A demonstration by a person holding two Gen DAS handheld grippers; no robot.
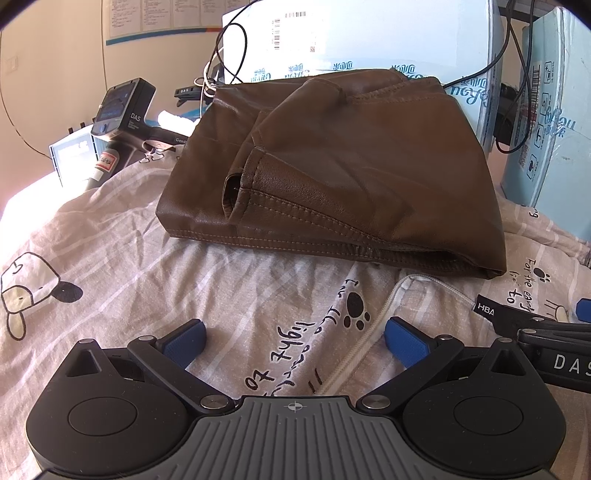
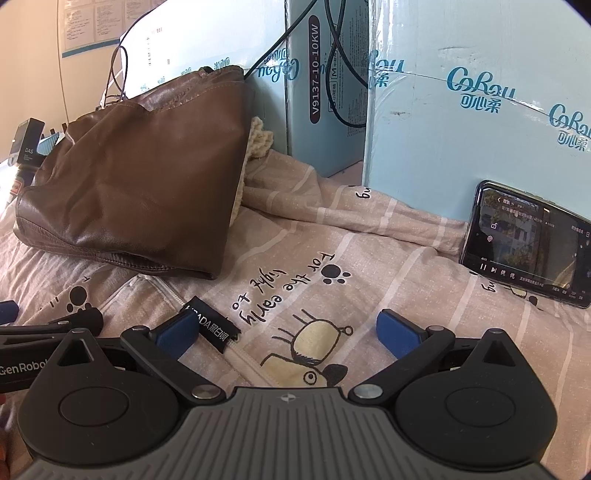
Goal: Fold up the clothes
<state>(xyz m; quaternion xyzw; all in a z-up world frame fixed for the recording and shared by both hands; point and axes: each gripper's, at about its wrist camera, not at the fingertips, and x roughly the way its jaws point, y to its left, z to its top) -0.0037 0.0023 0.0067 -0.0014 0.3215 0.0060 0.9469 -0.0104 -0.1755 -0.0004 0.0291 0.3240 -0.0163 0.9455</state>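
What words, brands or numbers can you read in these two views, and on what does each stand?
"CoRou": pale blue box.
"V9137-10-10KW": narrow box.
"For the early light to": bed cover.
"DAS": black device.
"HBA": black tag.
Wall sheets and phone text: too small.

We've open duvet (image 2: 369,258) betw. our fingers & the folded brown jacket (image 1: 351,166). Boxes (image 2: 461,110) wall off the back, phone (image 2: 528,243) leans far right, black label (image 2: 212,326) lies nearby.
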